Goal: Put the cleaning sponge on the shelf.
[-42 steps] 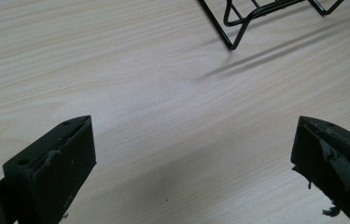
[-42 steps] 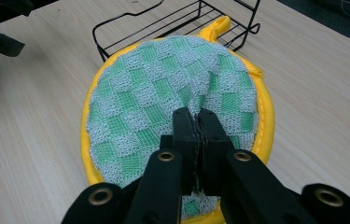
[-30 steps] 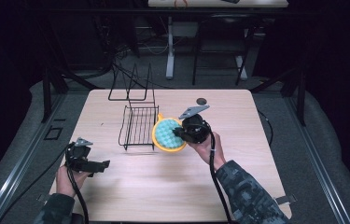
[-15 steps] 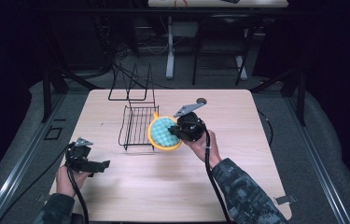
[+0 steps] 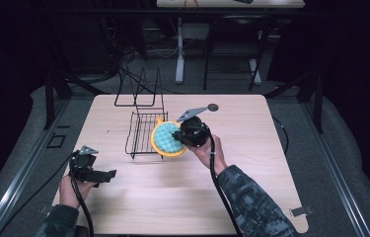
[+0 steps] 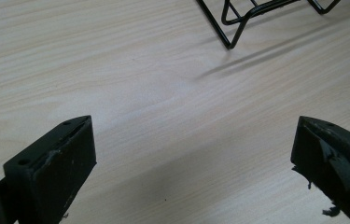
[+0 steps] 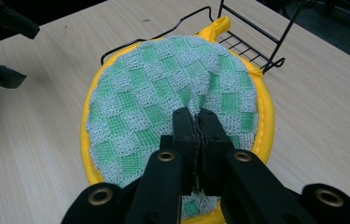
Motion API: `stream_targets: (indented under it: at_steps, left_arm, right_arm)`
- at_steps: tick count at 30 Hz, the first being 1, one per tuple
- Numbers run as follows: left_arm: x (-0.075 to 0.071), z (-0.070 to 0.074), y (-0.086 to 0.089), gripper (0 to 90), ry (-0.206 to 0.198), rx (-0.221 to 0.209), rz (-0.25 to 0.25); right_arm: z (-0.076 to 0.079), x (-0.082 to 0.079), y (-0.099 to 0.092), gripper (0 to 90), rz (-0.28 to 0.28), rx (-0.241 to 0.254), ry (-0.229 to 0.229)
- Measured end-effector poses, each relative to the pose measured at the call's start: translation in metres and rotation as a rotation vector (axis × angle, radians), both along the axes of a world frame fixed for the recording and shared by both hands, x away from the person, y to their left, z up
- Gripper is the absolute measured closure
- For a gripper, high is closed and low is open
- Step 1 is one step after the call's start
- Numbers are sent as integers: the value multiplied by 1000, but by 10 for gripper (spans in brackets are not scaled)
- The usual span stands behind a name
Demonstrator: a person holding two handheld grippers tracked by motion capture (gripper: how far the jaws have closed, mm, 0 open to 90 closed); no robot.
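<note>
Up close, tool [image 7: 196, 122] pinching potholder [image 7: 163, 98].

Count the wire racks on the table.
2. One low rack sits mid-table, beside the pot holder that the right gripper pinches. One taller frame stands behind it near the far edge. None seems hidden.

Two hands, two claws

The left claw [image 5: 104, 174] is held low near the person's side, its jaws spread wide apart. The right claw [image 7: 196, 122] is reached out farther forward, its jaws pressed tight together, pinching something.
</note>
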State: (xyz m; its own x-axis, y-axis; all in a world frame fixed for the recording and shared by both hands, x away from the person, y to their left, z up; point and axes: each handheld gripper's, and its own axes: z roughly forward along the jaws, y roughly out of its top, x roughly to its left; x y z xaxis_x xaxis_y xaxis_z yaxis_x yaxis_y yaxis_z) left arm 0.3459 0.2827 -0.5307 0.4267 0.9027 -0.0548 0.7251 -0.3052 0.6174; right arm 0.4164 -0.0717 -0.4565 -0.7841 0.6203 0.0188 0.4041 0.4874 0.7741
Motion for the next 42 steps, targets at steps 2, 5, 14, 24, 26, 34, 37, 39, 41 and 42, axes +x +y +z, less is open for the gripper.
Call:
stream_targets:
  at_steps: [2,5,14,24,26,34,37,39,41,42]
  left_arm:
    - [0,0,0,1,0,0,0]
    - [0,0,0,2,1,-1,-1]
    - [0,0,0,3,2,0,-6]
    - [0,0,0,3,4,-2,-6]
    - [0,0,0,3,5,-2,-7]
    - [1,0,0,3,7,-2,-10]
    - [1,0,0,2,8,-2,-10]
    - [1,0,0,3,8,-2,-10]
    - [1,-1,0,3,8,-3,-11]
    - [1,0,0,3,7,-3,-11]
  right_arm:
    - [-1,2,3,877,2,-3,-1]
    - [-3,5,10,877,5,-5,-1]
    - [-6,11,22,877,6,-7,-3]
    - [-10,18,33,876,2,-4,-12]
    - [-12,19,36,877,2,-4,-15]
    - [-17,24,45,876,-3,-11,-16]
    - [-18,26,48,876,-5,-9,-18]
    - [-19,26,50,876,-7,-8,-20]
    - [-20,27,52,876,-9,-7,-21]
    - [-20,27,53,876,-6,-9,-23]
